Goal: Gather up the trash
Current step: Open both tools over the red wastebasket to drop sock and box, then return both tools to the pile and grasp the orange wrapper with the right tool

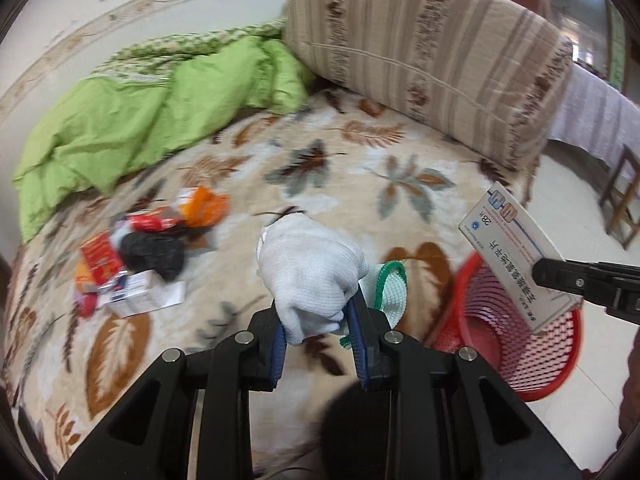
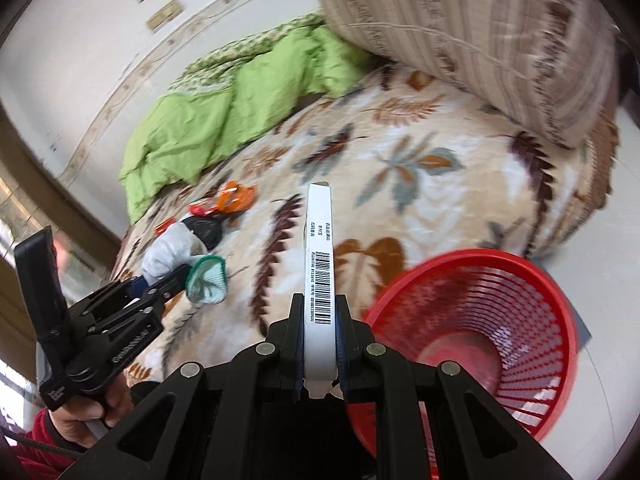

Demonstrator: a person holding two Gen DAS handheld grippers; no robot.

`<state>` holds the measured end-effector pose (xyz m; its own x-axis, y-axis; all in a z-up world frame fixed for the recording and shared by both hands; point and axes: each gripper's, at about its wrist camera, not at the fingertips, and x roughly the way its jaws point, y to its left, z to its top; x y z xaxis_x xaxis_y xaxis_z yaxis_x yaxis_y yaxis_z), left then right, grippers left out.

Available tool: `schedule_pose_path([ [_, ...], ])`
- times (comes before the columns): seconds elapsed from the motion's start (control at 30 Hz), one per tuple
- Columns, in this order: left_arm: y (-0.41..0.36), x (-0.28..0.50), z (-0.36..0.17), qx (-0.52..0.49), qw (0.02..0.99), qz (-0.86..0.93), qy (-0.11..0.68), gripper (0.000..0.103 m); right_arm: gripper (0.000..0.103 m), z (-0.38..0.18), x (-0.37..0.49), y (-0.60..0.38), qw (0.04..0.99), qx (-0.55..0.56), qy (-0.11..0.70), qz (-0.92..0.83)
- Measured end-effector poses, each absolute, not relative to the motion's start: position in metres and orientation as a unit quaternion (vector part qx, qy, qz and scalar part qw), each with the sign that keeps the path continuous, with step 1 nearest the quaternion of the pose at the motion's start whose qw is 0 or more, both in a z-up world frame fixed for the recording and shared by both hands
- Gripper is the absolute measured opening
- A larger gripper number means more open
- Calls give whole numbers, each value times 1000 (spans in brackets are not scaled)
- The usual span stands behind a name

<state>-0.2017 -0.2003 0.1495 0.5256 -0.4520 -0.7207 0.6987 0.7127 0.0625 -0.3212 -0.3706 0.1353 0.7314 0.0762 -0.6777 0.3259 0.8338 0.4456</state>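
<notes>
Both hand-held grippers are loaded. My left hand-held gripper [image 1: 320, 332] is clamped on a white knitted glove [image 1: 312, 276] with a green cuff [image 1: 390, 280], its blue pads [image 1: 356, 320] pressing either side of the bunched fabric. My right hand-held gripper [image 2: 320, 344] is pinched narrow on a flat white medicine box [image 2: 319, 264], held edge-on so that the barcode side faces the camera; from the left wrist view the same box [image 1: 516, 256] hangs above the near rim of the red mesh basket [image 1: 560, 360]. That basket stands on the pale floor [image 1: 580, 184] just beside the bed, whose leaf-patterned blanket [image 1: 360, 168] fills most of both views.

More trash lies in a small heap [image 1: 136, 264] on the blanket, well to the left of the glove: red and orange wrappers, something black and crumpled, a small white carton. A green quilt [image 1: 140, 128] is bunched against the wall, and a striped pillow [image 1: 432, 60] sits at the head of the bed.
</notes>
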Motion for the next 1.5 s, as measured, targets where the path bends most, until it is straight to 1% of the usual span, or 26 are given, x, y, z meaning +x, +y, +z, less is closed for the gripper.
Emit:
schedule_pose_path([
  [0.4, -285, -235, 133, 198, 778, -445, 397, 28, 14, 121, -379, -428, 863, 320, 355, -161],
  [0.47, -295, -243, 128, 201, 768, -458, 400, 38, 14, 119, -381, -431, 860, 321, 360, -166],
  [0.5, -299, -247, 127, 203, 764, -463, 401, 46, 15, 118, -382, -432, 859, 320, 363, -169],
  [0.53, -300, -247, 126, 203, 762, -466, 401, 50, 16, 118, -383, -434, 858, 318, 364, -174],
  [0.6, -301, -250, 126, 203, 760, -471, 398, 53, 23, 119, -386, -436, 858, 314, 363, -183],
  [0.63, -300, -251, 127, 203, 761, -472, 397, 55, 24, 119, -387, -437, 859, 313, 362, -185],
  [0.67, -298, -251, 128, 202, 762, -471, 396, 55, 28, 120, -388, -437, 859, 313, 360, -186],
  [0.7, -295, -249, 130, 198, 764, -469, 396, 55, 30, 121, -388, -439, 859, 315, 357, -188],
  [0.93, -260, -229, 138, 174, 786, -441, 397, 57, 30, 124, -373, -427, 866, 313, 355, -163],
  [1.23, -183, -190, 141, 121, 825, -368, 412, 58, 30, 127, -320, -380, 878, 278, 380, -88],
  [1.33, -154, -178, 141, 106, 837, -340, 415, 58, 32, 128, -299, -359, 881, 266, 387, -58],
  [1.5, -100, -157, 137, 69, 853, -293, 426, 58, 41, 132, -264, -322, 887, 231, 400, -16],
])
